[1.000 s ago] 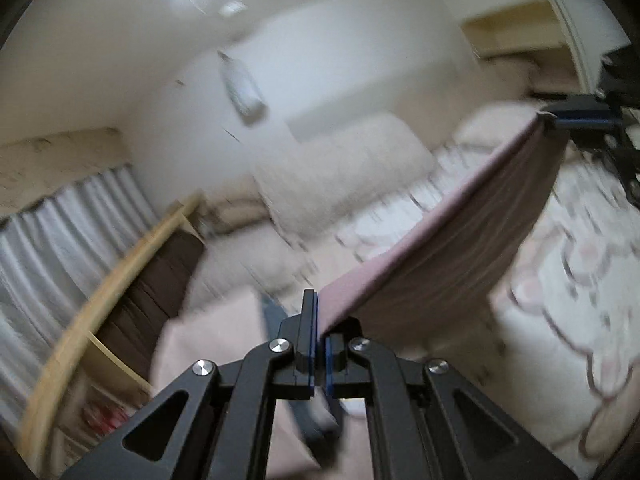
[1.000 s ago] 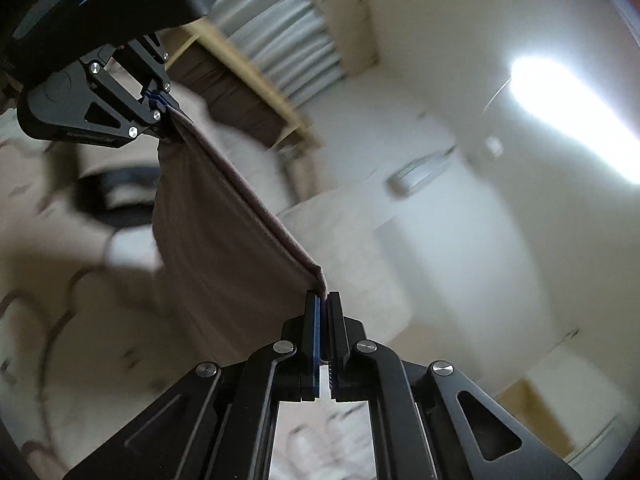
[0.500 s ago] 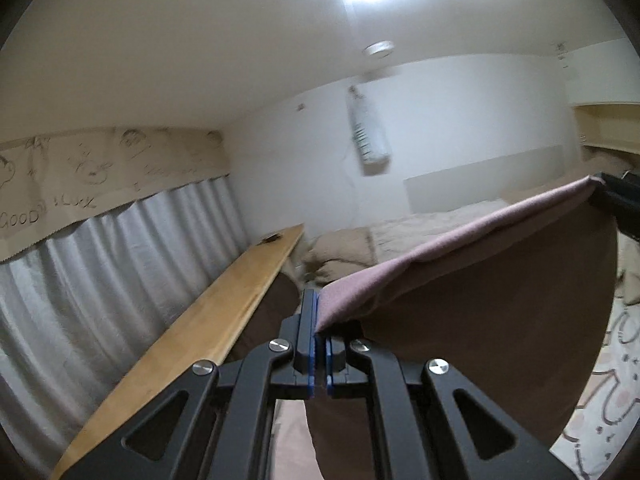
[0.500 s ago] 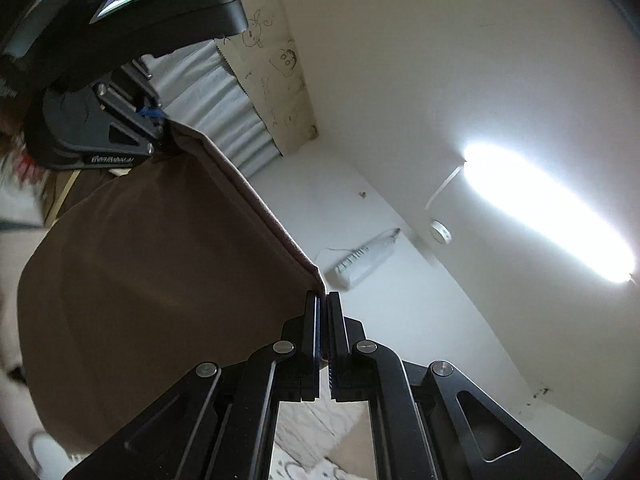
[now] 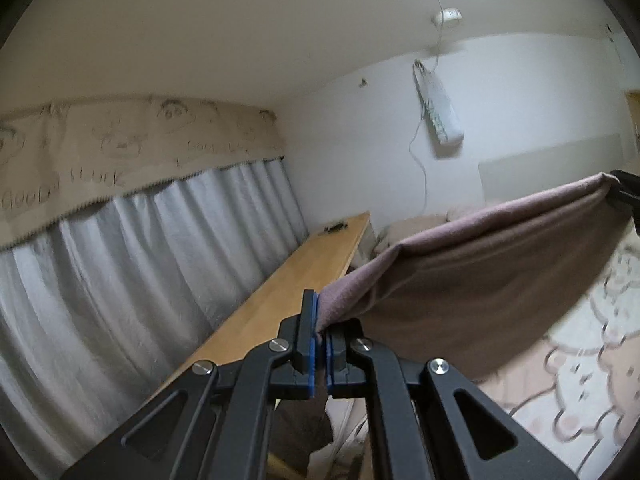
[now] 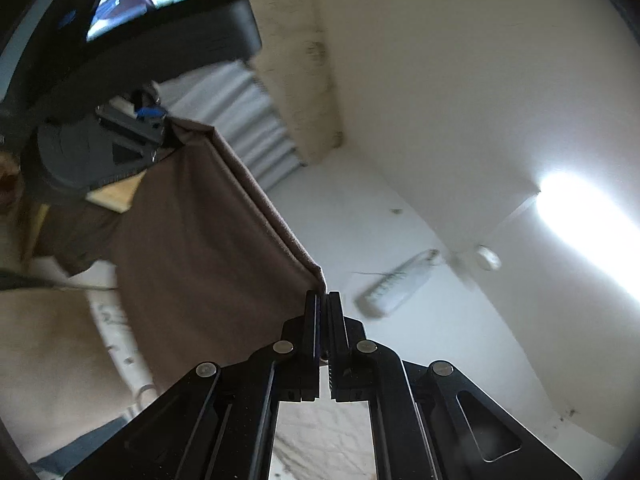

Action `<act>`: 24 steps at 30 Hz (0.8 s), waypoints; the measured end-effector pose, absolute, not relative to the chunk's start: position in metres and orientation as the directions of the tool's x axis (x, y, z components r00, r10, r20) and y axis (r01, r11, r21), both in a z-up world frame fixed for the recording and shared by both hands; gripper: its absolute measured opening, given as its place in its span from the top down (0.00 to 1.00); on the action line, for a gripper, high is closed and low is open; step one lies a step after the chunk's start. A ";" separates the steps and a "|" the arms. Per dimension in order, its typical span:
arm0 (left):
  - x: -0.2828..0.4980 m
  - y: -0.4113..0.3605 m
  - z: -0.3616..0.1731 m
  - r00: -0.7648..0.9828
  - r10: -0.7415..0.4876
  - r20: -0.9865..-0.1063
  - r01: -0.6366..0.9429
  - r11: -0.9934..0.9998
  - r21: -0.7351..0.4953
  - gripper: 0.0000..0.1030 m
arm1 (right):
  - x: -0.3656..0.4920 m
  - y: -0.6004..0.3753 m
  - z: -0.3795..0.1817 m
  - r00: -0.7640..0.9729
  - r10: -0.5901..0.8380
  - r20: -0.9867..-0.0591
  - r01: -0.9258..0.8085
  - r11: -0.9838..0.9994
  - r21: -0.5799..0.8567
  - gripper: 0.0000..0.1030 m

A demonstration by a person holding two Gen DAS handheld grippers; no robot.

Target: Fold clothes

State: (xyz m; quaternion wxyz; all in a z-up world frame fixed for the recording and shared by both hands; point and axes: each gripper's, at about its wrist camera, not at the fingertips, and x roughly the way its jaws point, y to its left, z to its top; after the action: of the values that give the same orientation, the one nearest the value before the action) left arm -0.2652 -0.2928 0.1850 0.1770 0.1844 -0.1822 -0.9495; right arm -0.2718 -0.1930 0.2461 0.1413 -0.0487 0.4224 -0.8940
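Note:
A brown garment (image 5: 480, 280) hangs stretched in the air between my two grippers, its top edge taut and its body sagging below. My left gripper (image 5: 320, 320) is shut on one top corner, in the left wrist view. At that view's right edge the right gripper (image 5: 624, 192) holds the other corner. In the right wrist view the brown garment (image 6: 200, 248) runs from my right gripper (image 6: 324, 300), shut on its corner, up to the left gripper (image 6: 156, 120) at the upper left.
A long wooden shelf (image 5: 288, 288) runs along grey curtains (image 5: 120, 280) on the left. A bed with a cartoon-print cover (image 5: 580, 360) lies below on the right, pillows (image 5: 416, 228) at its far end. A power strip (image 5: 438, 112) hangs on the white wall.
Both grippers have lifted and tilted upward with the garment, from facing the bed to facing the wall and ceiling. The cloth still hangs stretched between them.

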 end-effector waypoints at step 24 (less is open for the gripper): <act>-0.104 -0.330 -0.097 -0.767 -0.553 -0.325 0.184 -0.675 0.714 0.96 | -0.110 -0.213 -0.059 -0.710 -0.475 -0.519 0.697 -0.372 -0.613 0.97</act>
State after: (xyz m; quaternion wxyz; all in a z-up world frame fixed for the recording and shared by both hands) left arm -0.1038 -0.3301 -0.0972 0.2107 0.2685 -0.3434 -0.8750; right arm -0.1102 -0.2133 -0.0589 0.3582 0.1287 0.4312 -0.8181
